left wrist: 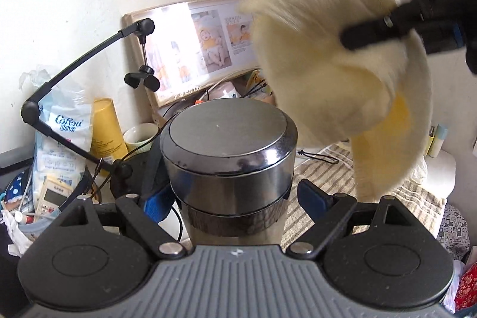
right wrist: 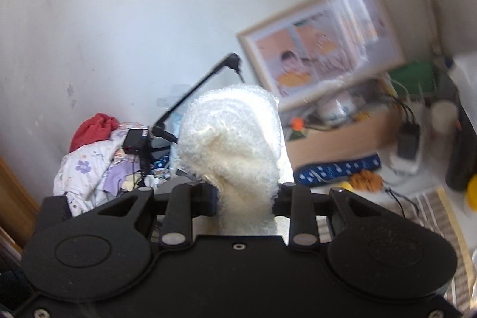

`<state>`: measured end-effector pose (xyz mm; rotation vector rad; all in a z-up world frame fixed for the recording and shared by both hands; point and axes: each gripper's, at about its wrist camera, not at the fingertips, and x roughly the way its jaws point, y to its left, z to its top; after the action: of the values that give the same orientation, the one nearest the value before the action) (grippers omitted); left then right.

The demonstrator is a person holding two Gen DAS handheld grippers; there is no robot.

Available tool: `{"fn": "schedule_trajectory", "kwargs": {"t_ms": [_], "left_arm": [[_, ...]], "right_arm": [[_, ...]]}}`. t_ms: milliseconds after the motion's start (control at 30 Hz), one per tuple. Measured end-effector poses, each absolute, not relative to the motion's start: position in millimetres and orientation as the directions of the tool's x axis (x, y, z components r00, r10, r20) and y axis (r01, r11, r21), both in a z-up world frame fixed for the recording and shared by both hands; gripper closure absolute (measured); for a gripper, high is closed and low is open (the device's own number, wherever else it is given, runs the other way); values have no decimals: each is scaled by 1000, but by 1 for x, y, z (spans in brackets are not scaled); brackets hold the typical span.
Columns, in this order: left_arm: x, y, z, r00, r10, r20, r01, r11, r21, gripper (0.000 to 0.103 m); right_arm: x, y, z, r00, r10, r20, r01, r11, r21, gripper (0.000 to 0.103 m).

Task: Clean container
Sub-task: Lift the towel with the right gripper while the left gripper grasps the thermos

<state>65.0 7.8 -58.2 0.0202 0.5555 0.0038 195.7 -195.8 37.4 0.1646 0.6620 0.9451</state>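
gripping the steel container [left wrist: 229, 157] upright between their blue pads, the left tongs [left wrist: 235, 198] show what the right view misses. the right tongs [right wrist: 244, 198] pinch a fluffy cream cloth [right wrist: 235, 139], seemingly just right of and above the container's lid, blurred.

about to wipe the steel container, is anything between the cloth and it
Nothing visible. The right gripper holds the fluffy cloth in the air, up and right of the steel container, which sits between the left gripper's fingers. Only open air separates cloth and lid.
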Motion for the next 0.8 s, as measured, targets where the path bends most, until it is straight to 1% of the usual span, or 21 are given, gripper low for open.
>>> {"fn": "schedule_trajectory", "kwargs": {"t_ms": [233, 300, 333, 367, 500, 567, 667, 800], "left_arm": [[68, 9, -66, 864, 8, -503, 4, 1000, 22, 14], [69, 9, -58, 864, 11, -503, 0, 1000, 22, 14], [70, 9, -58, 863, 9, -505, 4, 1000, 25, 15], [70, 9, -58, 862, 2, -506, 12, 1000, 24, 19], [71, 9, -58, 859, -10, -511, 30, 999, 31, 20], [71, 10, -58, 858, -14, -513, 35, 999, 30, 20], [70, 11, -58, 861, -13, -509, 33, 999, 29, 20], [68, 15, -58, 861, -16, -508, 27, 1000, 15, 20]], "right_arm": [[183, -165, 50, 361, 792, -493, -771, 551, 320, 75], [180, -157, 50, 357, 784, -507, -784, 546, 294, 75], [179, -154, 51, 356, 780, -514, -789, 546, 281, 75], [179, -151, 53, 352, 779, -519, -793, 542, 276, 75], [175, -132, 59, 314, 781, -539, -827, 504, 248, 75], [172, -119, 57, 262, 786, -560, -844, 468, 262, 75], [176, -98, 40, 117, 781, -614, -837, 410, 363, 75], [179, -81, 40, 117, 775, -621, -846, 405, 346, 75]]}}
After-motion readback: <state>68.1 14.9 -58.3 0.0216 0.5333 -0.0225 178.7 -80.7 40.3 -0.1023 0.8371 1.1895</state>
